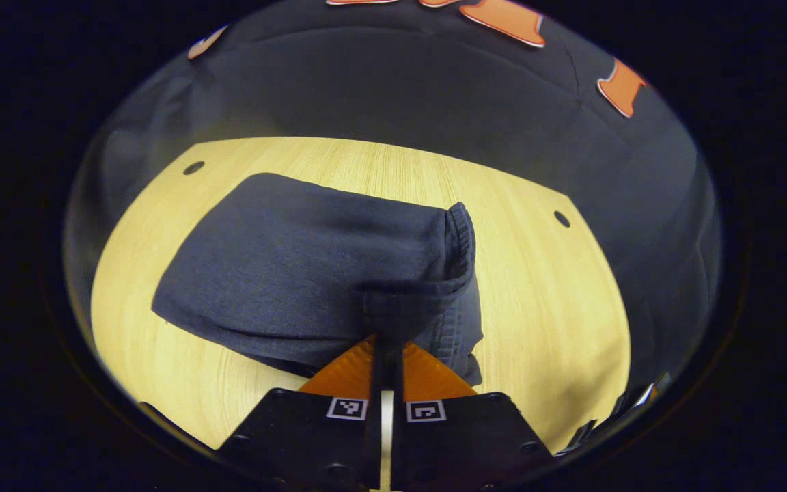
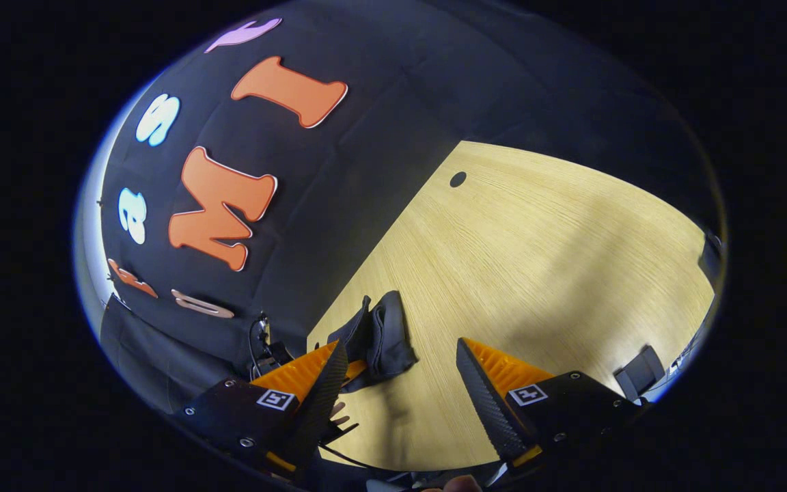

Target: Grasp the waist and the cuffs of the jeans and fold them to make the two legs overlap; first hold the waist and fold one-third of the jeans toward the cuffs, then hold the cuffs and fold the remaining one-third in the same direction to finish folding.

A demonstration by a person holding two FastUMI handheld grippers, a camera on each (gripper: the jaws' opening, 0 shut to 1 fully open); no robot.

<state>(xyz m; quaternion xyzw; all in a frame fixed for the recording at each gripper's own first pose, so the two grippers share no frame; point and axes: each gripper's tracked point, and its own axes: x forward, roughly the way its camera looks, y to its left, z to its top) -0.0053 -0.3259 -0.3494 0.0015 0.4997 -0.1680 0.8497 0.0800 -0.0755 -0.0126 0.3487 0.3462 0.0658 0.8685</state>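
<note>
- Left gripper (image 1: 386, 348) pinched tight on a fold of the jeans (image 1: 311, 287), fingers nearly closed with cloth between them.
- Jeans sitting as a compact folded bundle on the table (image 1: 557, 301), stretching ahead and to the left of that gripper, ribbed edge (image 1: 460, 239) just ahead and a bit right.
- Right gripper (image 2: 400, 383) spread wide, holding nothing, hanging over bare table.
- From that side, a dark bit of the jeans (image 2: 383, 335) just ahead-left, touching or right next to the left finger; can't really tell which.
- Looks like the last fold, or close to it: bundle already short and layered, so probably the cuffs end going over the rest.
- Can't tell whether the pinched edge is cuff or waist, honestly.
- Next move likely needs the held layer laid flat on top of the bundle, edges lined up, then left gripper letting go without dragging the cloth back.
- Right gripper maybe useful for smoothing or pinning the far corner.
</note>
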